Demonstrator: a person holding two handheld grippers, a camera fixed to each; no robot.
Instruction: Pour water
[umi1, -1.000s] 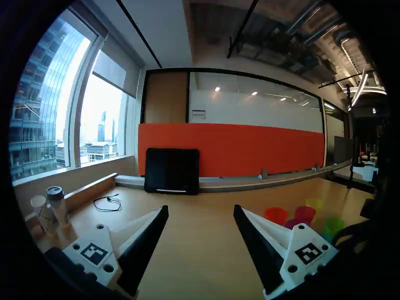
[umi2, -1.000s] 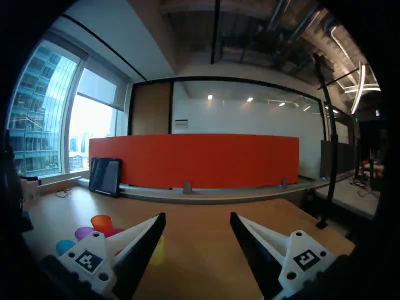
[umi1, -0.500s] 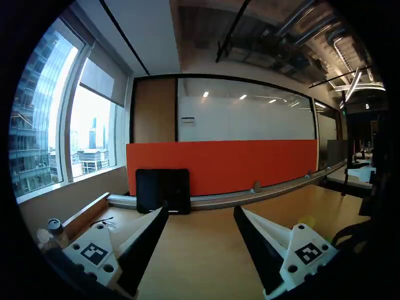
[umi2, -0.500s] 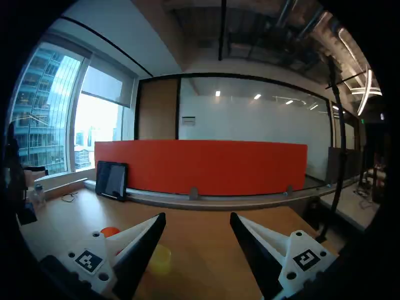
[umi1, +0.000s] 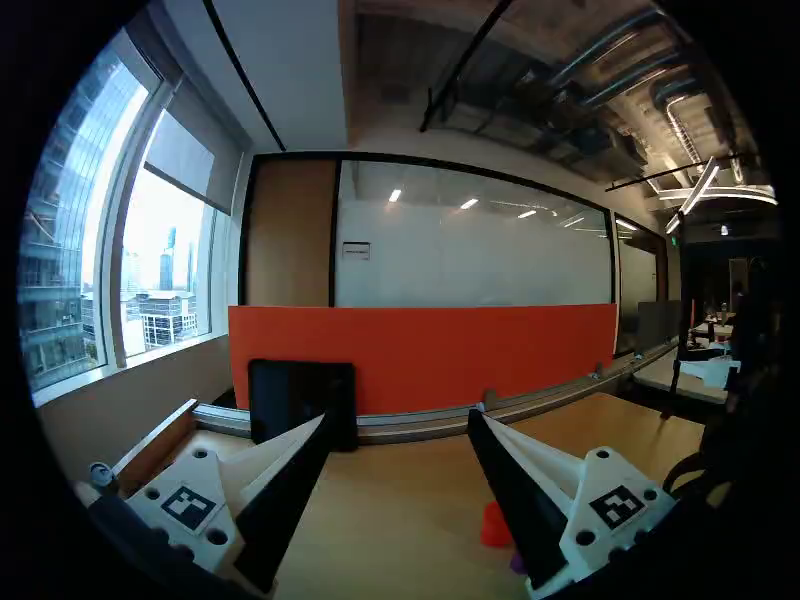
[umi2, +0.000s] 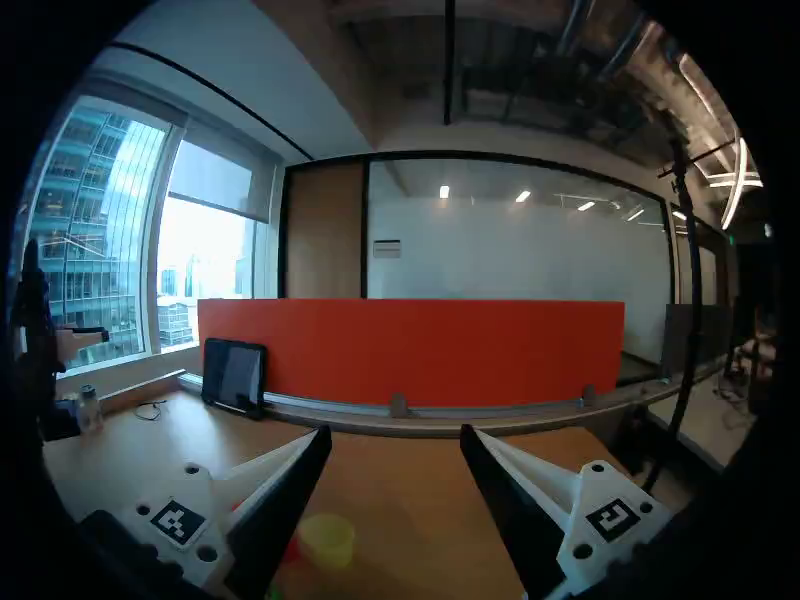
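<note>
Observation: left gripper (umi1: 395, 470) and right gripper (umi2: 393, 480) both wide open, empty. Small capped bottle (umi2: 88, 408) stands far left on desk (umi2: 150, 440). Likely light, thin-walled, slippery: grip mid-body. Near yellow cup (umi2: 325, 540) probably tips easily.

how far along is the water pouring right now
Barely started, it seems. Done: nothing that shows. In hand: nothing; the left gripper and right gripper are both open and empty over the desk. Left to do: pick up what looks like a bottle near the window, bring it to a cup such as the yellow cup or orange cup, and pour.
</note>
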